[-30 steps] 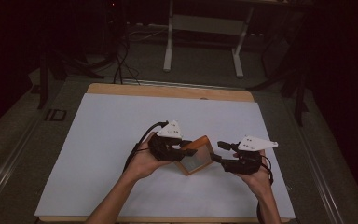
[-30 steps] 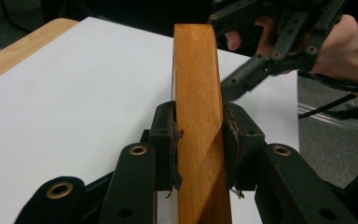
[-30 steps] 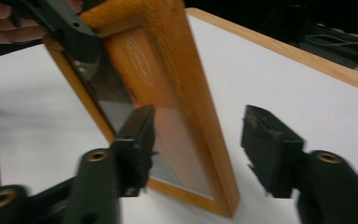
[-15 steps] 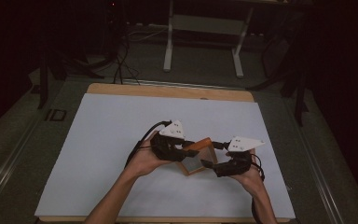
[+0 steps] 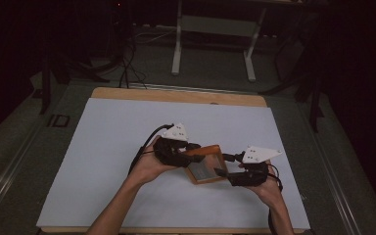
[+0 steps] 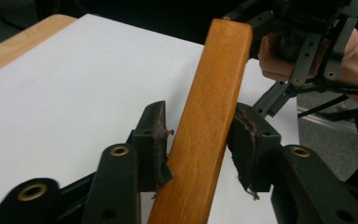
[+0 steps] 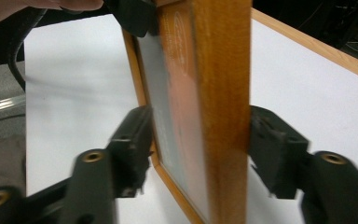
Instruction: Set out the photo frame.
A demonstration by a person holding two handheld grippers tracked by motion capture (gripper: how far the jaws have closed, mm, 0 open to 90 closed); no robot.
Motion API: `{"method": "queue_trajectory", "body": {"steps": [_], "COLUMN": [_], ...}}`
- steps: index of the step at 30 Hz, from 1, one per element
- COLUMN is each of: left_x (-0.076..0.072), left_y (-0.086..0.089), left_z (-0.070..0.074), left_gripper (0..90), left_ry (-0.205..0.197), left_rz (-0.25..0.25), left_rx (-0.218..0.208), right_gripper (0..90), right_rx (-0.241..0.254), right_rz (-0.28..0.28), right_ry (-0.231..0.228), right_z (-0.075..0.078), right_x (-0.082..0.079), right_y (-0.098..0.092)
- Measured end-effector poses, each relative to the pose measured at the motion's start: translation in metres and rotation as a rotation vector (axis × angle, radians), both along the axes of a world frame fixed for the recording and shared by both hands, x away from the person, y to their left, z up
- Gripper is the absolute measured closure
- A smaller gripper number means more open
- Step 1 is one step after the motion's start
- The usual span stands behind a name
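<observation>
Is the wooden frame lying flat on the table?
No, tilted: the frame has one edge raised between the left gripper, the other between the right gripper.

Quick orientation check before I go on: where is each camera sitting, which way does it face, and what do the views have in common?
High view: above the person's side, looking forward and down on the table; both forearms, left gripper and right gripper show.
Left gripper view: rides the left gripper, looking along its jaws at the wooden frame; the other hand shows beyond.
Right gripper view: rides the right gripper, jaws either side of the frame's edge.
Shared: all show the wooden frame and white tabletop.
</observation>
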State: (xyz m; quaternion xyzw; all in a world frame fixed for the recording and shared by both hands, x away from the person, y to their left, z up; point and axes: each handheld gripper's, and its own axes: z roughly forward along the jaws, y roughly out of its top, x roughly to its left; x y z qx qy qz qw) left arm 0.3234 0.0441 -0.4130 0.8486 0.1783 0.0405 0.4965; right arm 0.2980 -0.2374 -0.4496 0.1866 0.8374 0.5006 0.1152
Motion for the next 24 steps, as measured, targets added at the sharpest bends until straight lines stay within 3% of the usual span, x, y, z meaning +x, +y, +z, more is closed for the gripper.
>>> {"method": "queue_trajectory", "body": {"steps": [5,8,18,24], "left_x": [0.001,0.002,0.001,0.0], "left_y": [0.003,0.006,0.034,0.044], "left_z": [-0.001,-0.001,-0.004,-0.015], "left_gripper": [49.6,45.9,41.6,39.0], "left_ry": [0.018,0.028,0.008,0.018], "left_rz": [0.005,0.01,0.071,0.09], "left_rx": [-0.014,-0.043,-0.143,-0.158], "right_gripper": [60.8,66.2,68.0,68.0], "right_rx": [0.003,-0.004,-0.037,-0.041], "right_rz": [0.015,0.018,0.026,0.021], "right_ry": [-0.002,-0.006,-0.023,-0.026], "right_z": [0.0,0.001,0.002,0.002], "right_x": [-0.002,-0.003,-0.005,-0.006], "right_y": [-0.003,-0.004,-0.004,-0.005]}}
